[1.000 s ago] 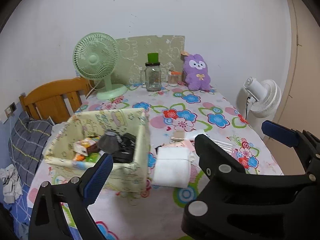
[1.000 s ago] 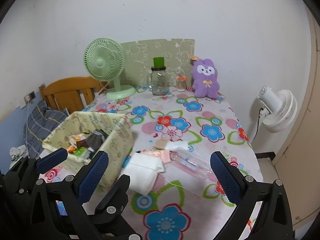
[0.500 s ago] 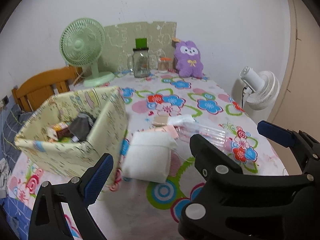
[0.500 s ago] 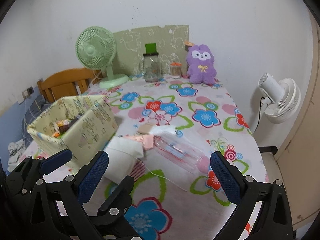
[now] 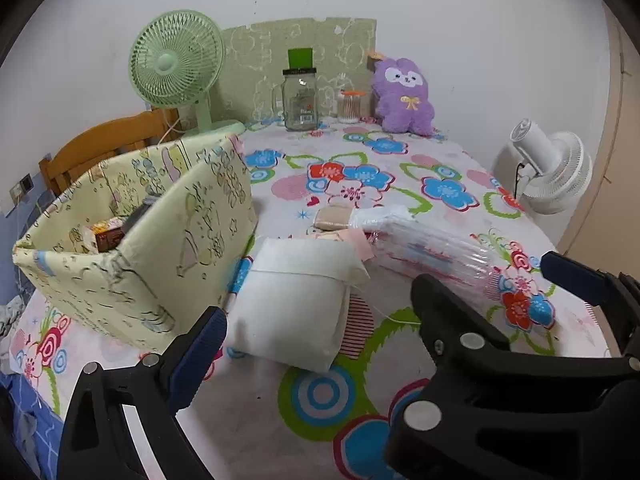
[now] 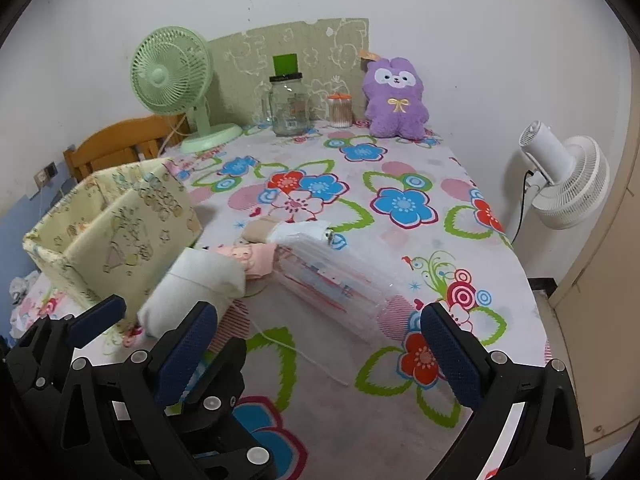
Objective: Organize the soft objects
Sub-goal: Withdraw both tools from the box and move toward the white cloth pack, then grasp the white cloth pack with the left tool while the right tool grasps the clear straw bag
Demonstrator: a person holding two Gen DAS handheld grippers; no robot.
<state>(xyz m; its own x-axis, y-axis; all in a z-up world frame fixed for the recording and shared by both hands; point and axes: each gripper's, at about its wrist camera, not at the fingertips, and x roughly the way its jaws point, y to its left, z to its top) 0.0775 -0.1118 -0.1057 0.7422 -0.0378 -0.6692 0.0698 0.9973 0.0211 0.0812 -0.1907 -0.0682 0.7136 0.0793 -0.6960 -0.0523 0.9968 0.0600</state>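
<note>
A white soft pouch point(image 5: 296, 300) lies on the flowered tablecloth beside a pale yellow fabric box point(image 5: 132, 240). It also shows in the right wrist view point(image 6: 196, 284), next to the box point(image 6: 116, 236). A clear plastic pack point(image 5: 428, 252) point(image 6: 336, 280), pink cloth point(image 6: 244, 258) and a beige pad point(image 5: 332, 218) lie behind it. A purple plush point(image 5: 404, 98) point(image 6: 396, 100) sits at the far edge. My left gripper point(image 5: 372, 316) is open and empty, just short of the pouch. My right gripper point(image 6: 320, 340) is open and empty, in front of the plastic pack.
A green desk fan point(image 5: 176, 68), a glass jar point(image 5: 300, 100) and a swab jar point(image 5: 350, 106) stand at the back. The box holds small packets point(image 5: 106, 234). A white floor fan point(image 6: 560, 176) stands right of the table, a wooden chair point(image 5: 104, 144) to the left.
Both grippers have moved forward and lower toward the table. The pouch and the plastic pack now sit closer and larger in both views. Both grippers stay open.
</note>
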